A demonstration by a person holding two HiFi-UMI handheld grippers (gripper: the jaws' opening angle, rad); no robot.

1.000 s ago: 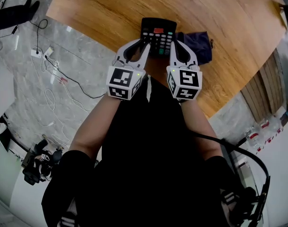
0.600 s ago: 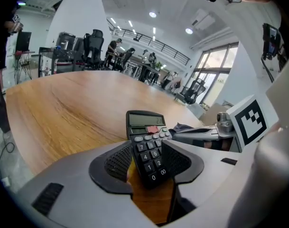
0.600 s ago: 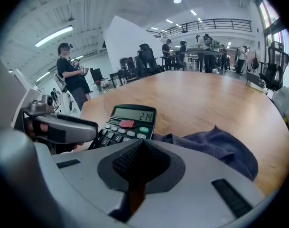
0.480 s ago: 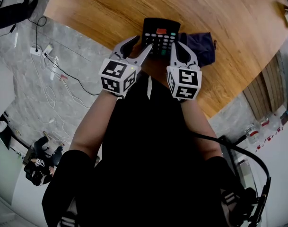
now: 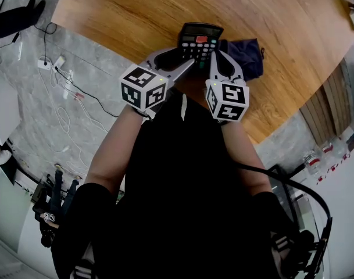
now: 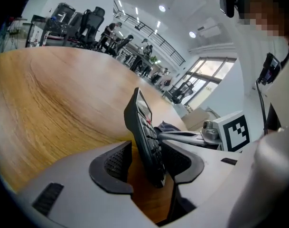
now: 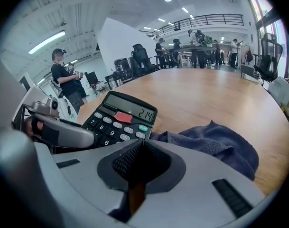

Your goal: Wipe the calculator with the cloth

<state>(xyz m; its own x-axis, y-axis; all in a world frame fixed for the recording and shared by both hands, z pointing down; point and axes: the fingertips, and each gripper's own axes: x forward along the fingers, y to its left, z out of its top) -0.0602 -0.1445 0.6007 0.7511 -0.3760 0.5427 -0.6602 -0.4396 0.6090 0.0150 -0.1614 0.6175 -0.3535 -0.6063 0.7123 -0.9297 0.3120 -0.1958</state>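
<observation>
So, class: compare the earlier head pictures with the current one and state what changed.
The left gripper rolled over and opened its jaws wide; the calculator's near end now stands between them, unclamped. The right gripper stayed shut, and the cloth stayed beside the calculator.

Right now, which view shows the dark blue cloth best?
The right gripper view: the dark blue cloth lies close, folds clear. The head view shows it small; the left gripper view, only a sliver.
</observation>
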